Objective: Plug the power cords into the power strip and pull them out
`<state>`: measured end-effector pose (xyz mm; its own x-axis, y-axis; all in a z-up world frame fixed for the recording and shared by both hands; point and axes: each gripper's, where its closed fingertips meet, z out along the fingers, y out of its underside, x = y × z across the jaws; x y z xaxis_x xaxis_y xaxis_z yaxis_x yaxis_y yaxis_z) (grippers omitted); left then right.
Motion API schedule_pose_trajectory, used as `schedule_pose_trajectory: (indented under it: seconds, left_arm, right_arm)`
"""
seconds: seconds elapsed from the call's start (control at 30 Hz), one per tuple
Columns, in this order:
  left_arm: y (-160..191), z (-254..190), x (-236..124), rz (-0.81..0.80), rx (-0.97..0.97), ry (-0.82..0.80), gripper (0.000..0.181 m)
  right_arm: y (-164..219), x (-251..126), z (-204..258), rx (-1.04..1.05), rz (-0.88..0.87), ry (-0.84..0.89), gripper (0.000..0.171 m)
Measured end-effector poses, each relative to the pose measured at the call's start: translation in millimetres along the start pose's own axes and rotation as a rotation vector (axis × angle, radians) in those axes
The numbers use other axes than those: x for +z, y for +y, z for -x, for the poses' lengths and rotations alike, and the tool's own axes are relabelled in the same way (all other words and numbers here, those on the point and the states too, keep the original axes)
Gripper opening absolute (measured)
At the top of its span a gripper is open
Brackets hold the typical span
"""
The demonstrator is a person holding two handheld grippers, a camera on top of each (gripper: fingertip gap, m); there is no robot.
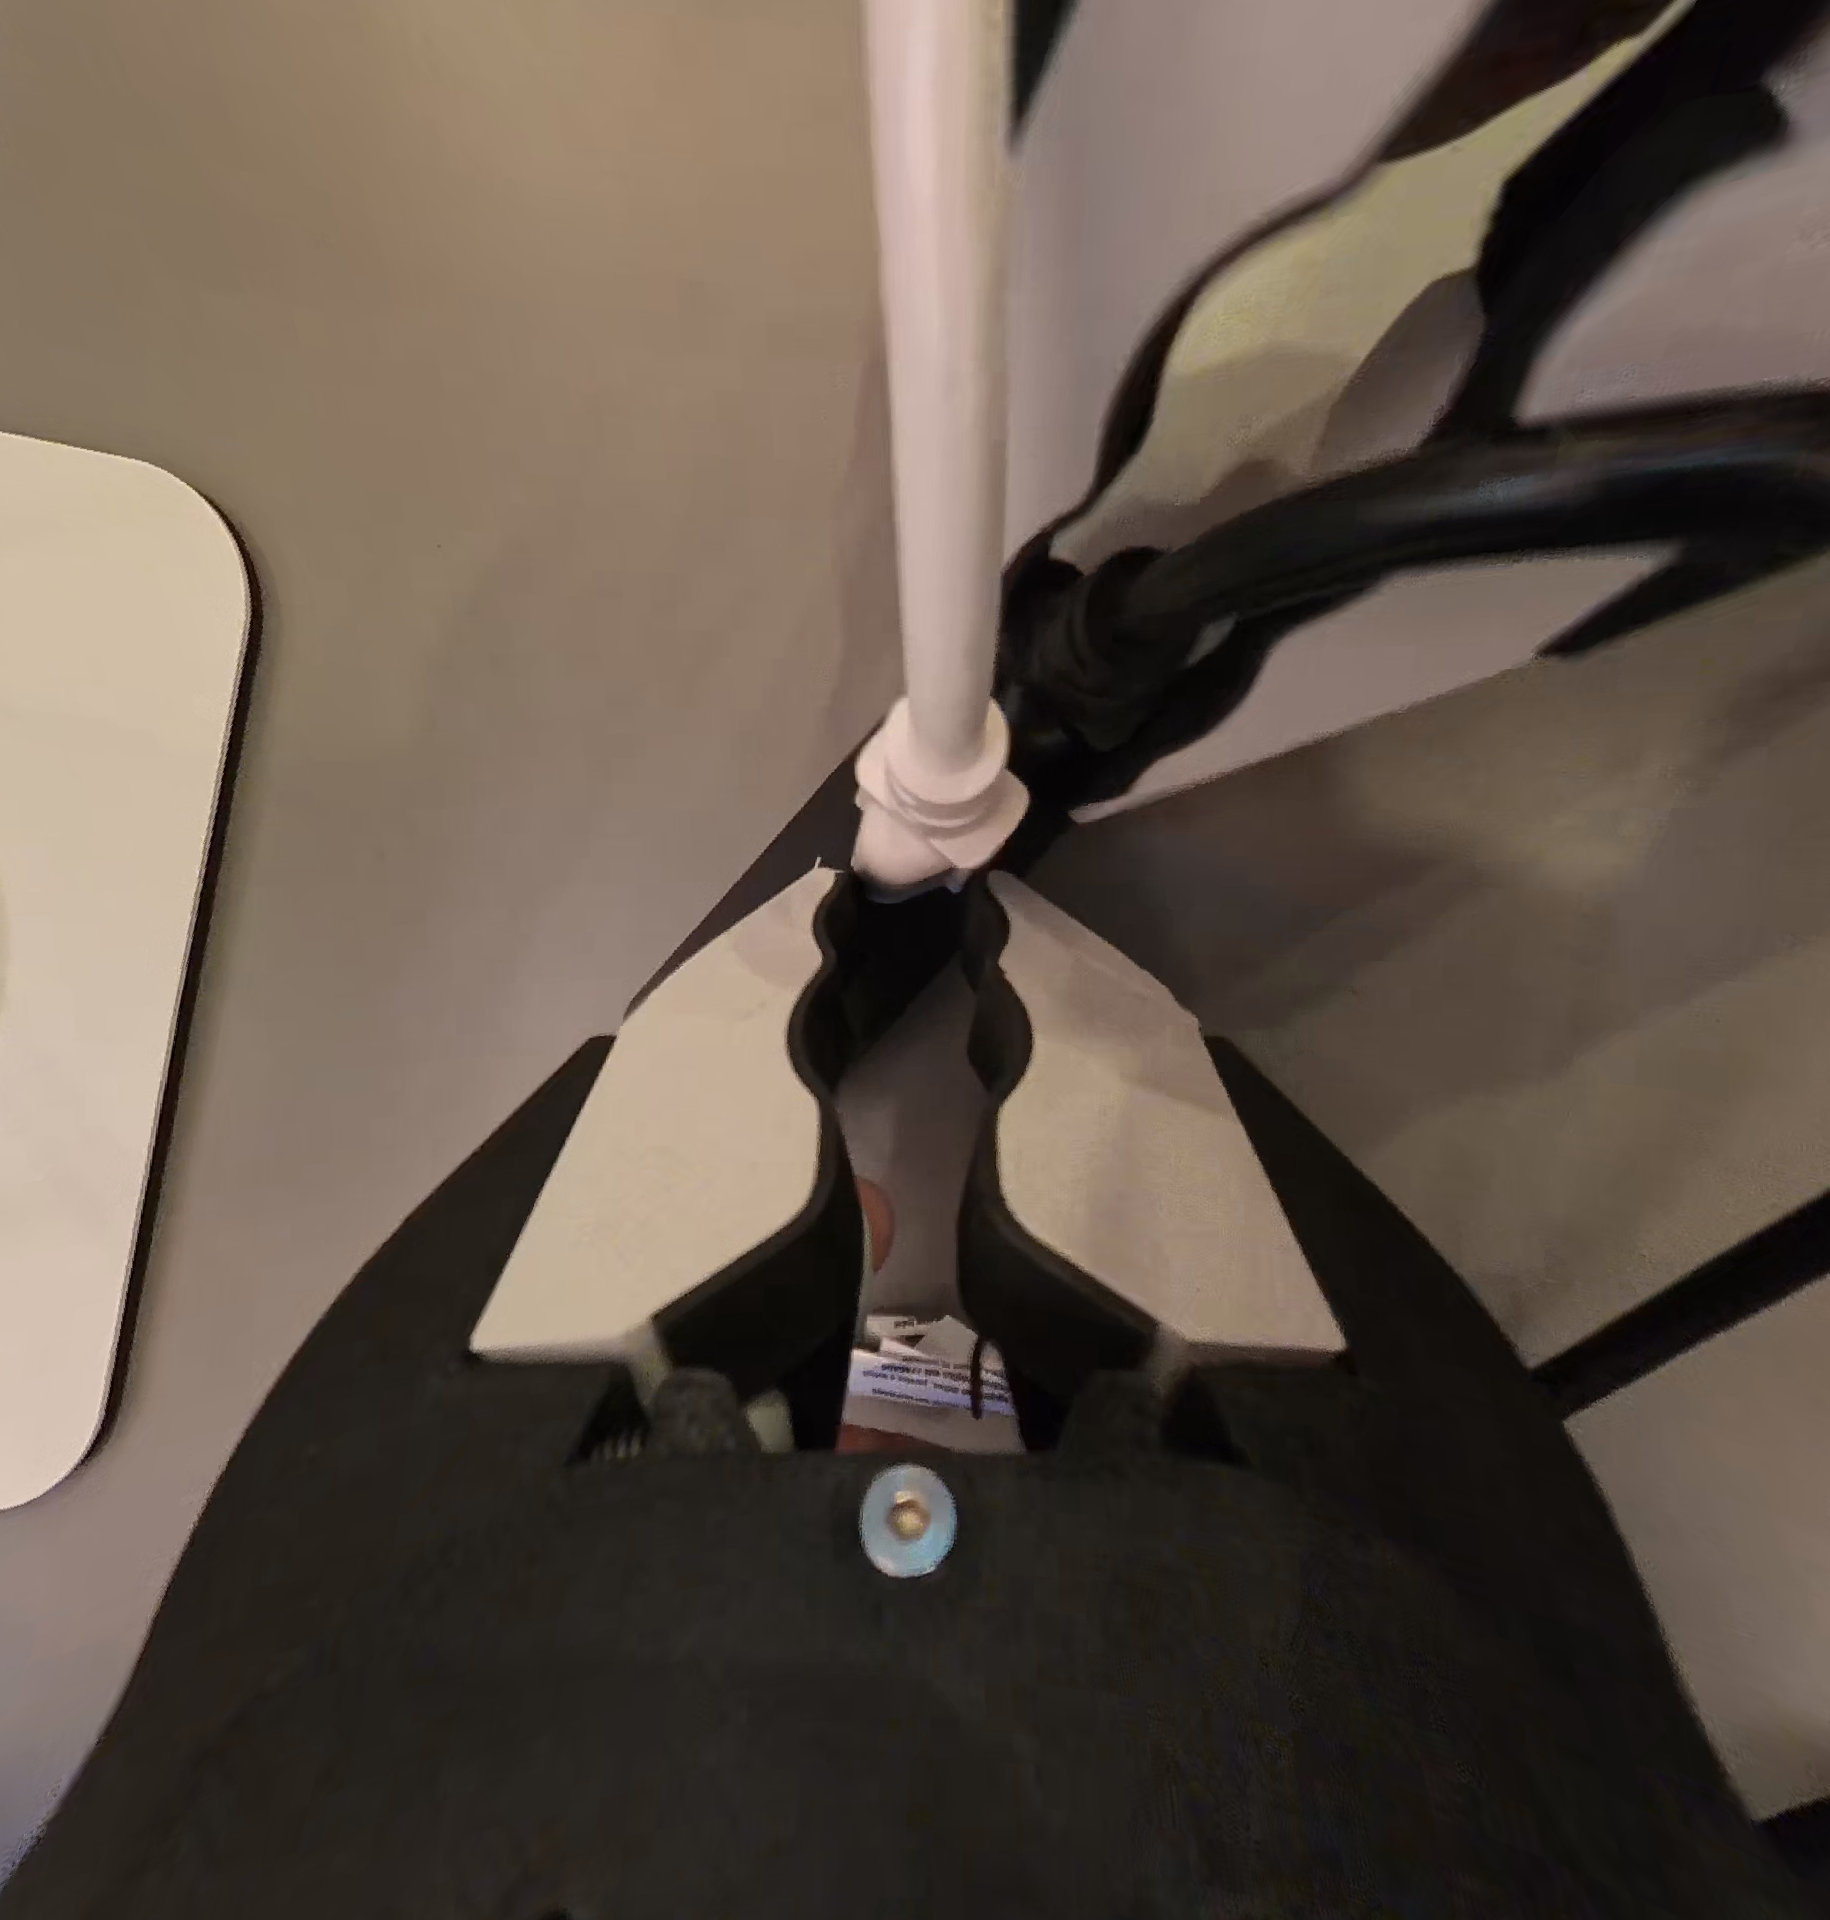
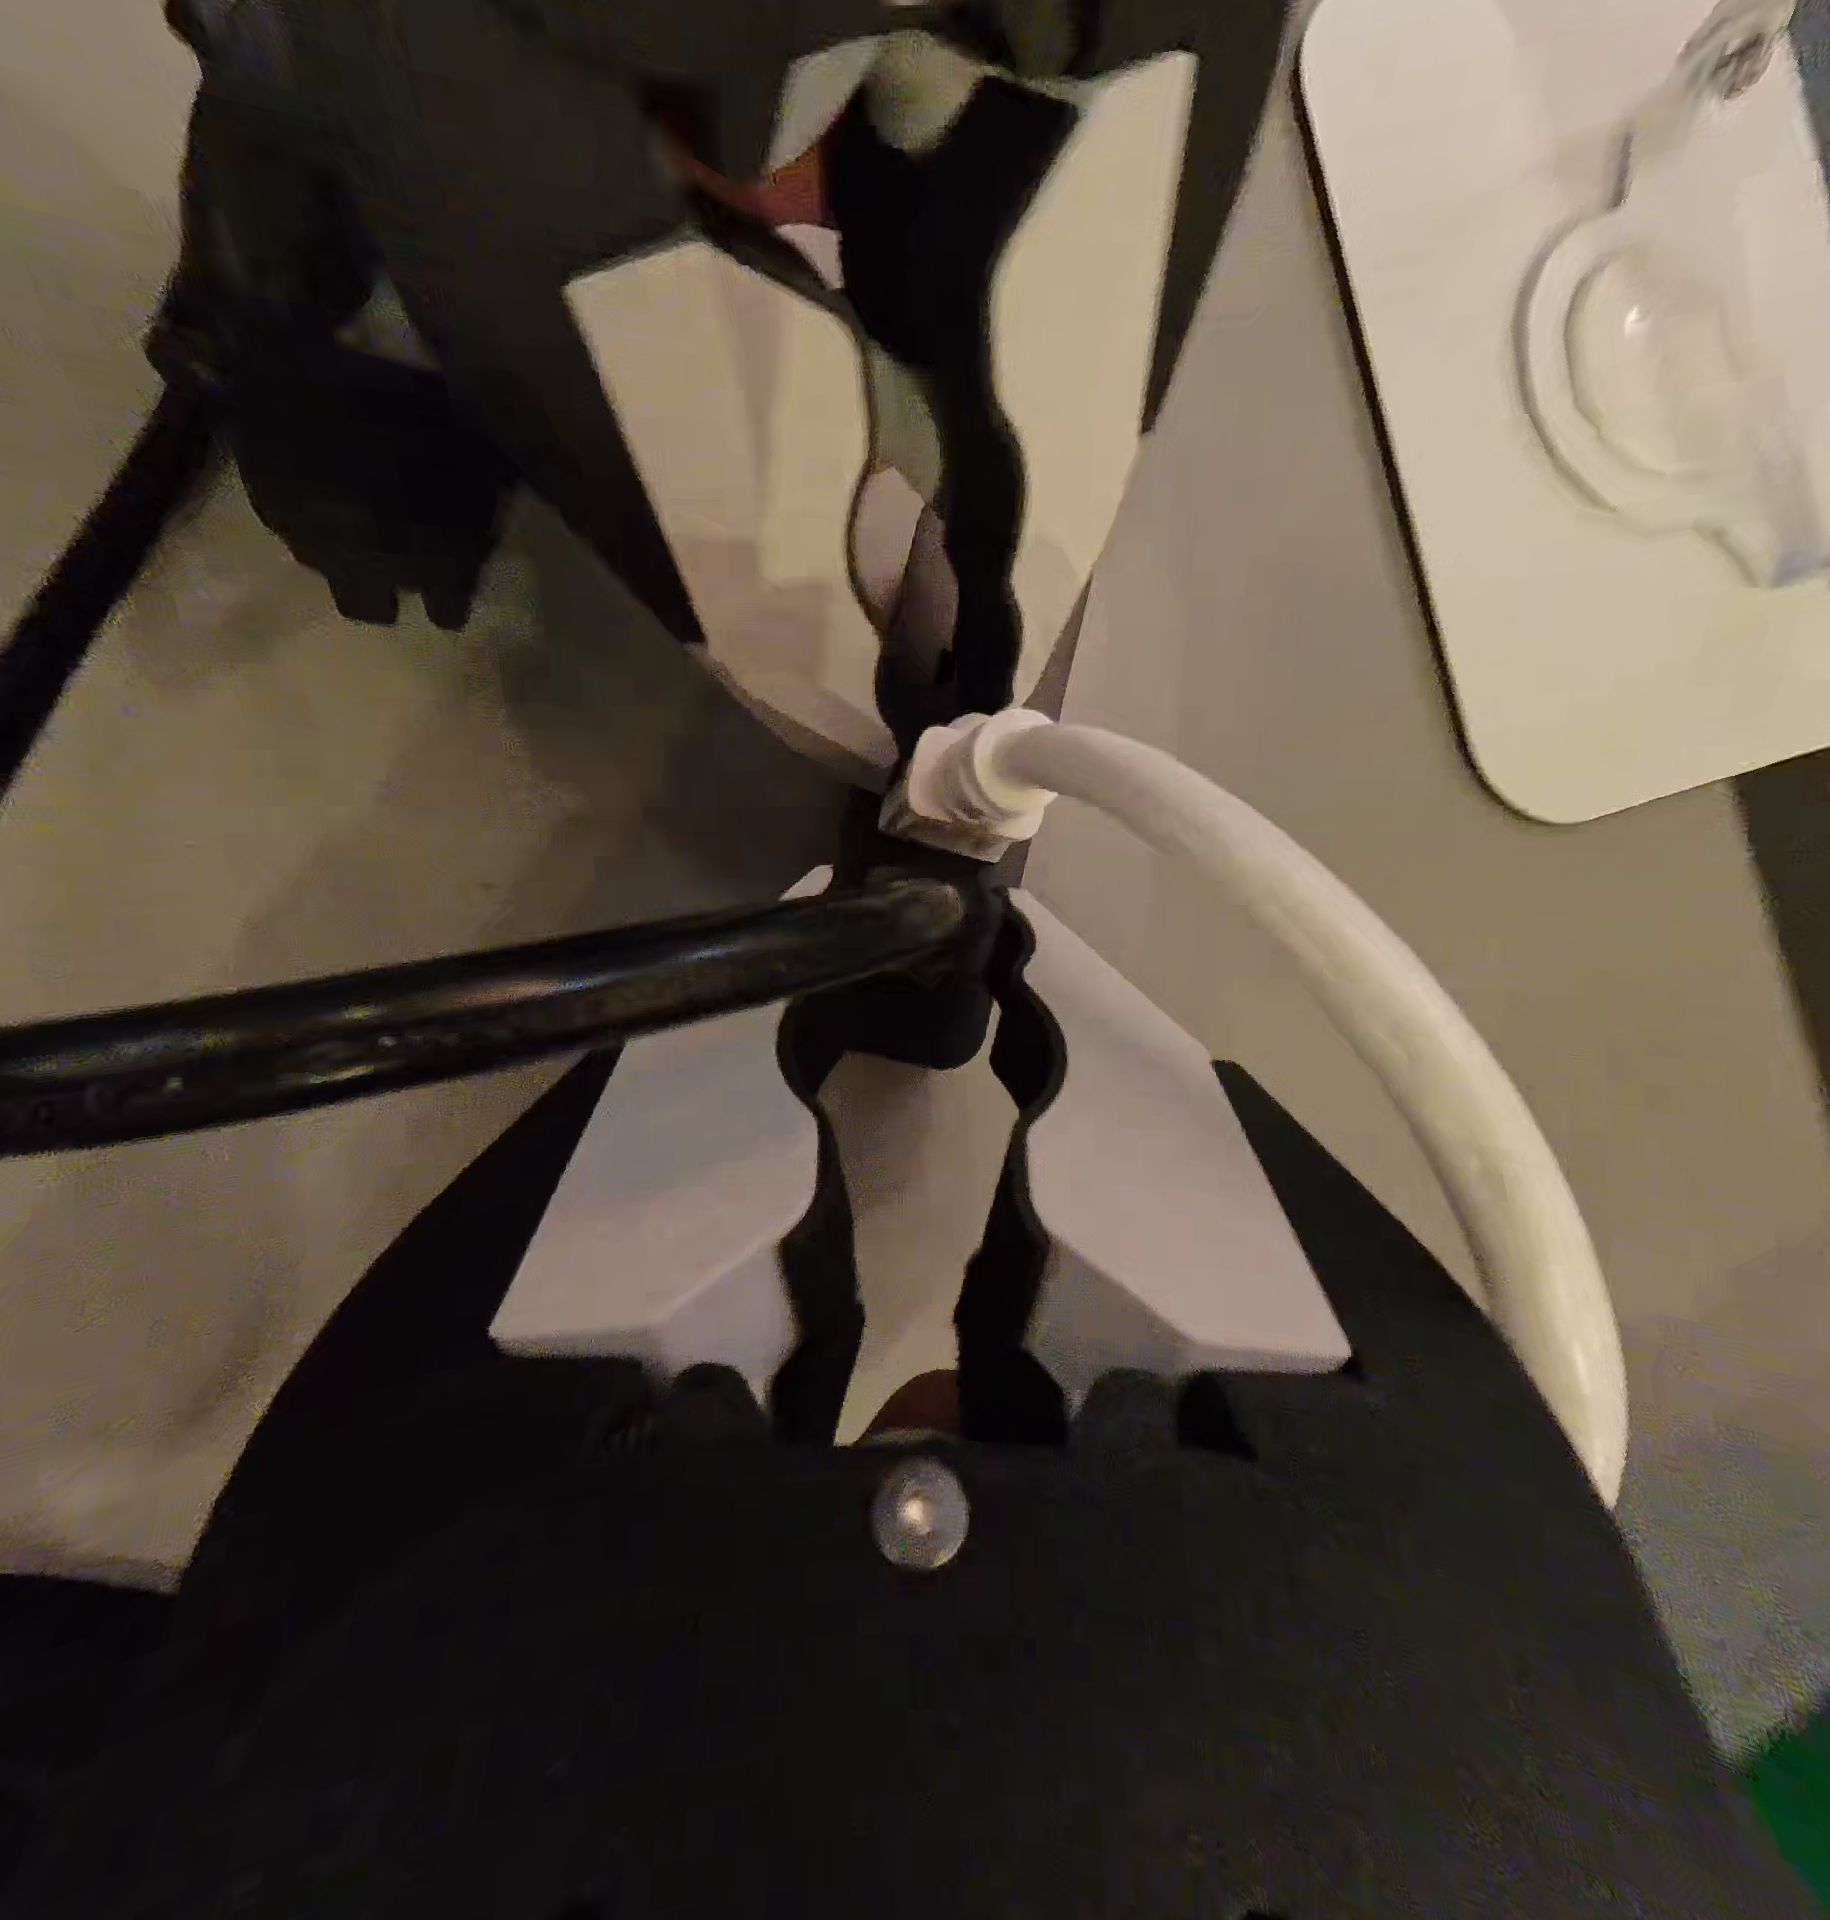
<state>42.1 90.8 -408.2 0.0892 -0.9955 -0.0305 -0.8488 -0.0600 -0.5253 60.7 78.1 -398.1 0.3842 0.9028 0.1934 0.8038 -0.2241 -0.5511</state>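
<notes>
Right wrist view: two grippers meet tip to tip over the grey bench (image 2: 267,790).
Right gripper (image 2: 978,935) jaws nearly closed on black cord (image 2: 423,1013); left gripper (image 1: 906,883) jaws pinch white cord (image 1: 932,416) at its collar. White pad (image 2: 1462,416) lies just beside.

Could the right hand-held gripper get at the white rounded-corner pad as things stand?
Probably not yet: the right hand-held gripper is shut on the thick black cord. The white rounded-corner pad itself lies unobstructed, beside it.
</notes>
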Motion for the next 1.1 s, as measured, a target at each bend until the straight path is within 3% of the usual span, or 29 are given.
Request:
schedule_pose_trajectory:
  seconds: [0.07,0.13,0.43,0.6,0.83,1.0,1.1]
  left_arm:
    - [-1,1,1,-0.007,-0.015,0.017,0.019]
    - [-3,1,3,-0.006,-0.004,-0.001,0.019]
    - [-3,0,2,0.006,0.009,0.011,0.019]
    - [-4,0,3,0.001,-0.006,0.026,0.019]
    - [-7,1,4,-0.013,-0.007,0.027,0.018]
    - [-7,-1,5,0.005,-0.007,0.013,0.018]
    - [-8,-1,5,0.014,-0.01,0.007,0.017]
  right_arm:
    - [-1,-1,-3,0.268,-0.096,-0.178,0.02]
    - [0,-2,-6,0.356,-0.128,-0.251,0.022]
    - [2,-4,-4,-0.15,0.039,0.116,0.023]
    - [1,-4,-5,0.189,-0.098,-0.123,0.02]
    - [-1,-8,-10,0.496,-0.223,-0.375,0.024]
    - [6,-6,-9,0.192,-0.058,-0.155,0.021]
    - [9,-7,-7,0.078,0.074,-0.139,0.032]
